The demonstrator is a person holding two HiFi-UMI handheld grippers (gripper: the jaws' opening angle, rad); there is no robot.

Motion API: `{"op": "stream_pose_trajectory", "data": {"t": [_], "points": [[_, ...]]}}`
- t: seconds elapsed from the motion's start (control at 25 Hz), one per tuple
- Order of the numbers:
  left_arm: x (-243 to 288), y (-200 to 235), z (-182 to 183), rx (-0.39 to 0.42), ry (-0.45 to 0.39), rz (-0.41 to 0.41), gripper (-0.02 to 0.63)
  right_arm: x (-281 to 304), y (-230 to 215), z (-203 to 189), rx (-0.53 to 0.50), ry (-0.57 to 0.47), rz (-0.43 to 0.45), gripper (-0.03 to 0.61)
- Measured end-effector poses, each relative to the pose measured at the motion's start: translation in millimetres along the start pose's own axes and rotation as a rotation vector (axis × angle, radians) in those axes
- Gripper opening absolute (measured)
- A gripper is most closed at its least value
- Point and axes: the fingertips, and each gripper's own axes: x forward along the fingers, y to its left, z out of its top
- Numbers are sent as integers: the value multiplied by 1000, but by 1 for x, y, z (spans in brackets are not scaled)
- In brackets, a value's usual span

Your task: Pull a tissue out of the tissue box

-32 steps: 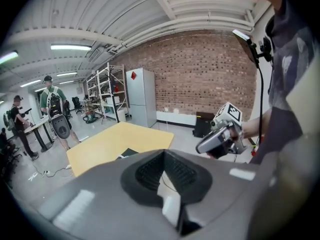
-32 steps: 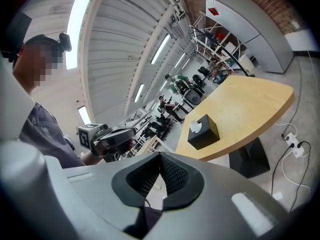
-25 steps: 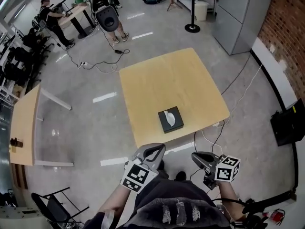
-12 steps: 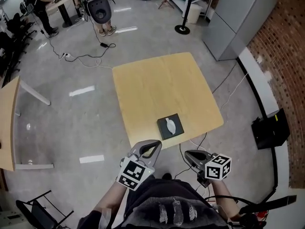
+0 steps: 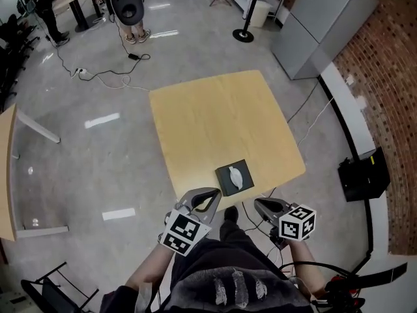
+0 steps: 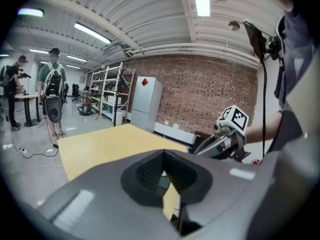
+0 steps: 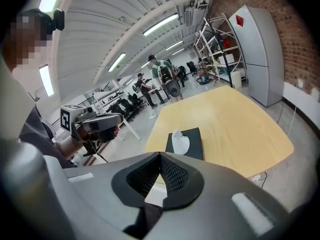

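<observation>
Desk (image 5: 215, 113), square, pale wood, stands on a glossy grey concrete floor (image 5: 98, 155). A flat black rectangular tissue box (image 5: 242, 182) lies on it, close to the near edge and toward the person's right corner. A white tissue (image 5: 234, 173) stands crumpled out of the slot in the box's top. Nothing is touching either one.

The left hand-held gripper (image 5: 210, 197) is held off the desk on the person's side, its tip just short of the near edge and to the left of the box. Its own view shows its jaws pressed together with nothing between them.

The right hand-held gripper (image 5: 259, 205) is likewise off the desk, to the right of the box and apart from it. Its jaws are also pressed together and empty. In its view, the box and tissue lie ahead, beyond the tips.

The two hand-held grippers are level with each other, one on either side of the person's dark-clothed body (image 5: 234, 272). A red brick wall (image 5: 384, 77) runs along the right.
</observation>
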Motion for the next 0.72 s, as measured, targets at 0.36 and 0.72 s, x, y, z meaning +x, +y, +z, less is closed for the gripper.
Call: {"op": "stream_pose_trajectory", "data": {"t": [0.36, 0.72], "points": [[42, 4, 15, -80, 86, 83, 2, 32, -59, 36, -98, 73, 44, -2], [71, 12, 11, -144, 167, 183, 3, 59, -85, 32, -147, 149, 125, -2]]}}
